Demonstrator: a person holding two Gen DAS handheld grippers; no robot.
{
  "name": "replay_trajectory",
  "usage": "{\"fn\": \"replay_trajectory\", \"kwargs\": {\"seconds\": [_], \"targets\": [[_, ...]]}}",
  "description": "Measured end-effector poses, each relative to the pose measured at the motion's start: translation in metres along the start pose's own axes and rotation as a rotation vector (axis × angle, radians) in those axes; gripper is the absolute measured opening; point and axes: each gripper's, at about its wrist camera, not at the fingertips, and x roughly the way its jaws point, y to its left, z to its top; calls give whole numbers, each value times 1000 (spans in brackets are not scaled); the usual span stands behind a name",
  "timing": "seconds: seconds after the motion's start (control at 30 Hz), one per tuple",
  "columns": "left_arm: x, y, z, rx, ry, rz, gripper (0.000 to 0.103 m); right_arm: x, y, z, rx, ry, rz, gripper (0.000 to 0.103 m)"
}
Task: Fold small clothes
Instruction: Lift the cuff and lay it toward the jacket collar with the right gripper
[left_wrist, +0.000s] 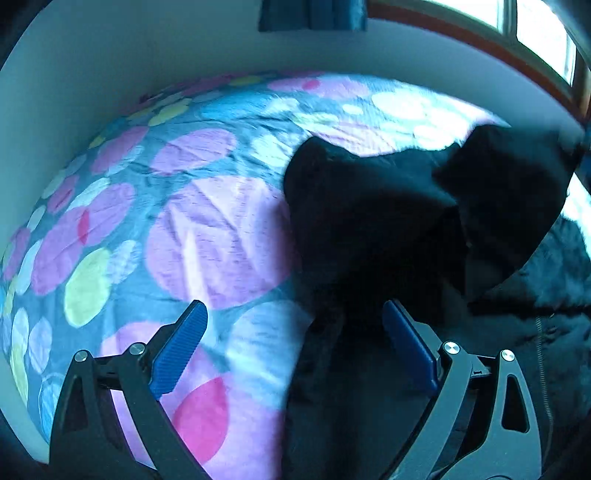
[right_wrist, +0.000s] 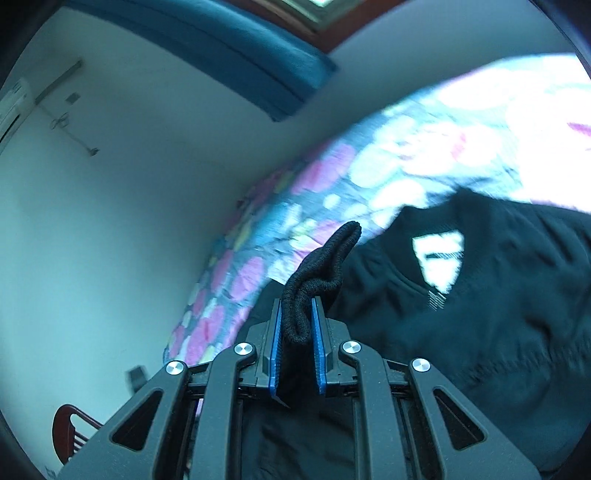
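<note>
Black jacket (right_wrist: 480, 295), one, two grippers

Bedroom, spotted bedsheet (left_wrist: 207, 236), curtained window (left_wrist: 535, 40)

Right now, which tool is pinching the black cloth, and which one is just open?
The right tool pinches a bunched ribbed edge of the black cloth between its blue pads. The left tool stands wide open above the spotty bedsheet, gripping nothing.

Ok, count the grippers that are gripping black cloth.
1. The right gripper pinches a bunched black cloth; the left gripper is open over the bedspread.
</note>
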Motion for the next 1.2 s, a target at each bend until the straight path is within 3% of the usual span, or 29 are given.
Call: {"fn": "replay_trajectory", "kwargs": {"seconds": [0.1, 0.2, 0.27, 0.37, 0.43, 0.5, 0.57, 0.87, 1.0, 1.2], "targets": [[24, 2, 11, -21, 28, 76, 96, -5, 30, 12, -65, -17, 29, 15], [33, 30, 19, -146, 20, 142, 96, -23, 49, 17, -134, -60, 52, 15], [39, 53, 13, -227, 58, 90, 96, -40, 45, 13, -180, -81, 10, 15], [49, 72, -4, -273, 106, 13, 97, -52, -9, -8, -124, -54, -120, 15], [46, 71, -11, -258, 71, -11, 98, -48, -71, -30, 2, 11, -223, 15], [45, 62, -12, -212, 62, 21, 99, -38, -121, -53, 115, 78, -280, 14], [47, 57, -13, -215, 65, 40, 99, -34, -146, -70, 190, 94, -239, 14], [40, 56, -15, -209, 64, 17, 101, -68, -107, -65, 86, -31, -240, 12], [43, 53, -15, -188, 70, 11, 101, -54, -123, -73, 70, 33, -369, 6], [42, 54, -16, -174, 69, -10, 101, -51, -140, -76, 121, 47, -334, 6]]}}
